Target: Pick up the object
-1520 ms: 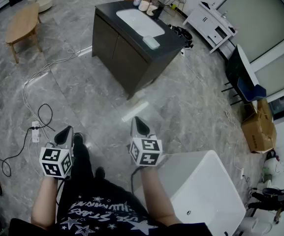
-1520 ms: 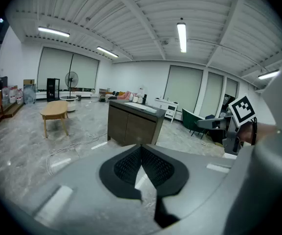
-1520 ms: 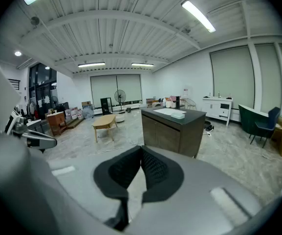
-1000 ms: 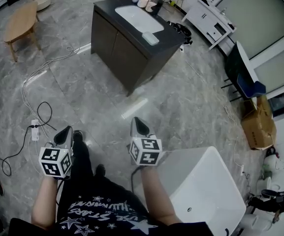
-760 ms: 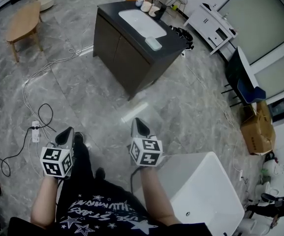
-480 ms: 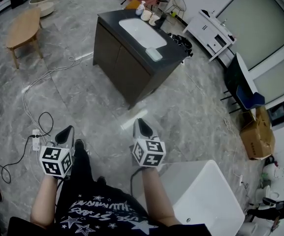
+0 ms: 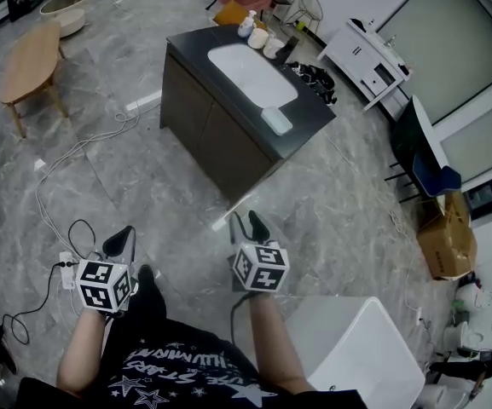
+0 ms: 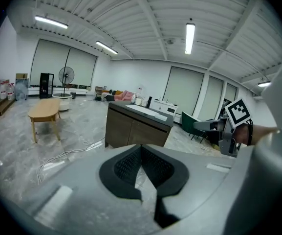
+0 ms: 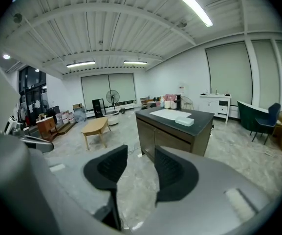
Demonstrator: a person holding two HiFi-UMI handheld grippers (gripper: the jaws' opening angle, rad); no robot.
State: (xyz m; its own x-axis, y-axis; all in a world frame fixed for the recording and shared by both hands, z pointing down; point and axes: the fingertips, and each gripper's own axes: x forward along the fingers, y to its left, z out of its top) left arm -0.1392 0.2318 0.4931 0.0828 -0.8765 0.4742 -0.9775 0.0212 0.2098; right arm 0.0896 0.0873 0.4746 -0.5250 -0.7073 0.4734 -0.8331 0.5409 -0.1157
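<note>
Approach is the step in hand: block (image 7: 277,120), probably the object, lies on the counter (image 7: 311,114), well apart from the left gripper (image 7: 119,242), fingers together, and the right gripper (image 7: 248,227), jaws opening on nothing, which must next advance to the counter.

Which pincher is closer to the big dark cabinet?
Right. The right gripper, jaws opening with nothing between them, is in front of the near corner of the cabinet; the left gripper is farther off, to its left.
</note>
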